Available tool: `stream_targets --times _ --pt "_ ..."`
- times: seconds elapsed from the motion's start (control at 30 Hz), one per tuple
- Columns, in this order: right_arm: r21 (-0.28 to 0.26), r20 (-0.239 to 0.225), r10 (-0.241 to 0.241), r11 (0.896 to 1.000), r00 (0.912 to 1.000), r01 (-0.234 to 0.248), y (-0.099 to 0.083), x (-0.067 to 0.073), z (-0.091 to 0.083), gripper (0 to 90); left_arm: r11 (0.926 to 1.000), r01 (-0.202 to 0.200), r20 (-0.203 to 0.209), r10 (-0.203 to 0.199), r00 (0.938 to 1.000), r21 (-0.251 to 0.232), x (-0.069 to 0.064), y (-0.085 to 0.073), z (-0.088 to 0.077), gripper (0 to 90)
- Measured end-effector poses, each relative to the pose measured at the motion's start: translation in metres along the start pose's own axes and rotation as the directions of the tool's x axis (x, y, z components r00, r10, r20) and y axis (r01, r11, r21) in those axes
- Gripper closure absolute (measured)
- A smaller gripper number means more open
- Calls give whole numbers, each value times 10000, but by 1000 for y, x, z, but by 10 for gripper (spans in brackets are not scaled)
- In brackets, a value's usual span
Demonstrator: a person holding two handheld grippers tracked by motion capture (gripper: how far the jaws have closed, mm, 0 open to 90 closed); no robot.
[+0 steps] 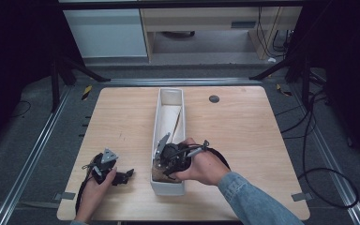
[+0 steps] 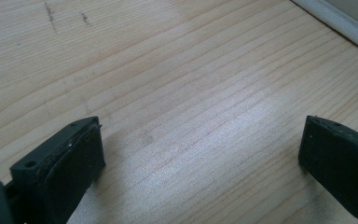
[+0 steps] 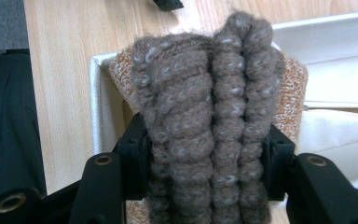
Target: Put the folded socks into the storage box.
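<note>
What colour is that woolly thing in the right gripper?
Grey-brown with pale flecks, the wool shows best in the right gripper view.

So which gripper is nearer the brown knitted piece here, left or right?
Right. The right gripper has its jaws clamped on the brown knitted piece at the near end of the white tray. The left gripper sits open on the table, left of the tray.

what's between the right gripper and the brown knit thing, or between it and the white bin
Nothing visible. The right gripper is already shut on the brown knitted fabric, which sits bunched between its jaws at the near end of the long white bin. The left gripper rests open over bare table, out of the way.
</note>
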State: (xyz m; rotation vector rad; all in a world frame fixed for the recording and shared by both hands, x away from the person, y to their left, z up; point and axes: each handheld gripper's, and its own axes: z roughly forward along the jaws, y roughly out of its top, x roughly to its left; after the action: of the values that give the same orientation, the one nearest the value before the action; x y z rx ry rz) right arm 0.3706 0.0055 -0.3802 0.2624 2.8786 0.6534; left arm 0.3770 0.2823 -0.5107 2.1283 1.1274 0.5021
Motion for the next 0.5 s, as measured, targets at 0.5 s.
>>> stream_targets --times 0.5 --pt "64 -214 212 9998 9995 -211 -2 -3 9 479 10000 -1 5 1 10000 -18 0 0 0 0"
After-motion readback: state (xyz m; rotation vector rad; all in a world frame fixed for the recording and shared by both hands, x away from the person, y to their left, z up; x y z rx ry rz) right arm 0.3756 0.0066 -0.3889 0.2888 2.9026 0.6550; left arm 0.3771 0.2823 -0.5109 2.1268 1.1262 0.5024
